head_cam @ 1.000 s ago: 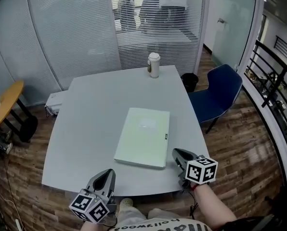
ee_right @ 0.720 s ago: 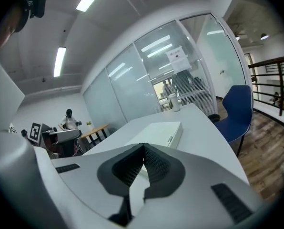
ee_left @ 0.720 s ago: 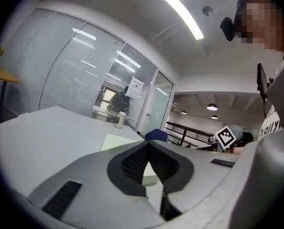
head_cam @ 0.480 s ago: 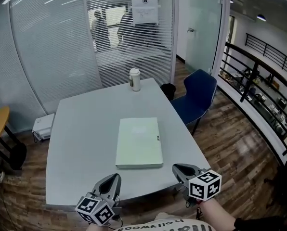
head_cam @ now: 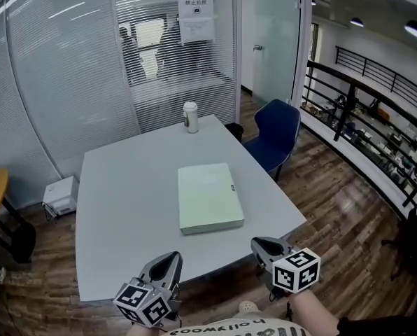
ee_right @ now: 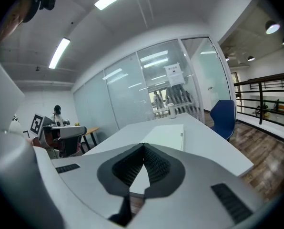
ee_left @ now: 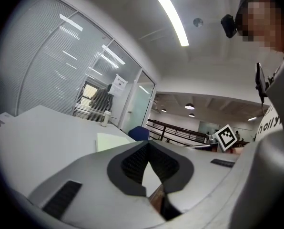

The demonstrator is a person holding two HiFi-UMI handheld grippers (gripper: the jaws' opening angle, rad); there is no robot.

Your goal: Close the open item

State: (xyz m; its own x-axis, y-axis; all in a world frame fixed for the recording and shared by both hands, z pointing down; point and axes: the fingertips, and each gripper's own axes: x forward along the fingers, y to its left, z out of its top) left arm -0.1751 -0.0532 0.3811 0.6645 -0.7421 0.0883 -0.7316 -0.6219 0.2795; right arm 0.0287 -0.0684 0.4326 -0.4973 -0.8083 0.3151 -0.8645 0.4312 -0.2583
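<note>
Evidently one laptop (head_cam: 210,197) — seemingly closed — one cup (head_cam: 189,116); left tongs (head_cam: 172,257), right tongs (head_cam: 259,242) pressed together.

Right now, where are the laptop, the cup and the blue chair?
laptop (head_cam: 210,197): head view, middle of its closed lid.
cup (head_cam: 189,119): head view, its side wall.
blue chair (head_cam: 278,128): head view, its backrest.

From above the near edge of the table (head_cam: 117,215), the head camera looks steeply down over its whole top. The cameras on the left gripper (head_cam: 170,259) and right gripper (head_cam: 259,243) sit low, just off that near edge, facing across the table. All three views share the closed laptop (head_cam: 208,196) mid-table and the cup (head_cam: 189,116) at the table's far edge.
</note>
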